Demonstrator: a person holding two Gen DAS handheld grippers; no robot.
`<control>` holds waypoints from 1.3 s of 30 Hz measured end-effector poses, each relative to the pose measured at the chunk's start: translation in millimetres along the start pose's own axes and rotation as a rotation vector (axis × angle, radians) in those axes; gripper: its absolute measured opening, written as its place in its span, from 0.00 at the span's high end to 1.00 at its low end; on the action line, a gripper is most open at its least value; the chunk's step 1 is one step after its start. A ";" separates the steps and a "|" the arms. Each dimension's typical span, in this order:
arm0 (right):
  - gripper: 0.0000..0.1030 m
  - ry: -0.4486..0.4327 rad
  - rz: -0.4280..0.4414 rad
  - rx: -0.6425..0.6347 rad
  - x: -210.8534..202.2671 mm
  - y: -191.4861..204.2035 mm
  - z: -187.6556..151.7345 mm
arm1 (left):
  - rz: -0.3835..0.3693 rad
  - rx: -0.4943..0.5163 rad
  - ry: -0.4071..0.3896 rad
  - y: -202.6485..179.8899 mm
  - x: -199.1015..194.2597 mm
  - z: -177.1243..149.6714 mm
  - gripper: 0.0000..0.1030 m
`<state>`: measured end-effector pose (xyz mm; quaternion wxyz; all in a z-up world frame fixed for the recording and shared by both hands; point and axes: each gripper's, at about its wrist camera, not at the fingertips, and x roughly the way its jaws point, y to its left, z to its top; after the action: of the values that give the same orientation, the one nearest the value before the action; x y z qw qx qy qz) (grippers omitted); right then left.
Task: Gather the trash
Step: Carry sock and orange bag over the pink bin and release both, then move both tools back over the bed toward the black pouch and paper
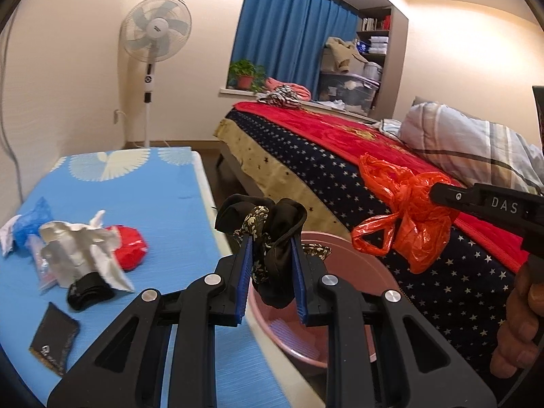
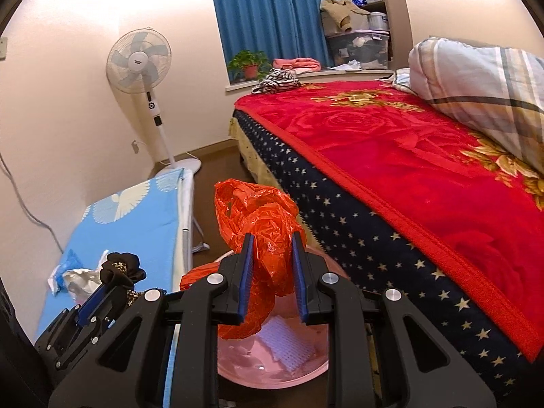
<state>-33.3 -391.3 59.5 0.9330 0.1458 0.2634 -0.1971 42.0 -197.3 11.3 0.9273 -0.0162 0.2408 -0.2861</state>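
My left gripper is shut on a black scrunchie with a floral band and holds it above the pink basin on the floor. My right gripper is shut on a crumpled orange plastic bag, also above the pink basin. The bag shows in the left wrist view, hanging from the right gripper. A white mesh piece lies in the basin. More trash lies on the blue table: crumpled white paper, a red wad, a blue wrapper, a black roll.
A bed with a red blanket and star-patterned side stands right of the basin, with a plaid pillow. A standing fan is at the far wall. A black packet lies near the table's front edge.
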 end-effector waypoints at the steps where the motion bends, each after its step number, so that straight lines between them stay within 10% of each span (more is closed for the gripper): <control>1: 0.78 0.002 -0.006 0.004 1.7 -1.7 -0.3 | -0.007 0.004 0.007 -1.9 2.8 -0.3 0.79; 17: 0.75 0.021 -0.052 0.033 12.9 -17.4 -1.3 | -0.084 0.034 0.082 -33.5 42.8 -3.9 0.77; 21: 0.36 0.014 -0.089 0.055 12.1 -21.5 -0.2 | -0.082 0.062 0.137 -38.3 53.3 -10.9 0.46; 39: 0.52 0.000 0.036 0.032 0.9 4.7 -7.3 | 0.091 -0.078 0.069 27.5 5.2 -14.2 0.47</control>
<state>-33.6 -384.7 53.9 0.9340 0.1653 0.2576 -0.1845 53.7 -175.6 -8.1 0.9292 -0.0313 0.2842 -0.2343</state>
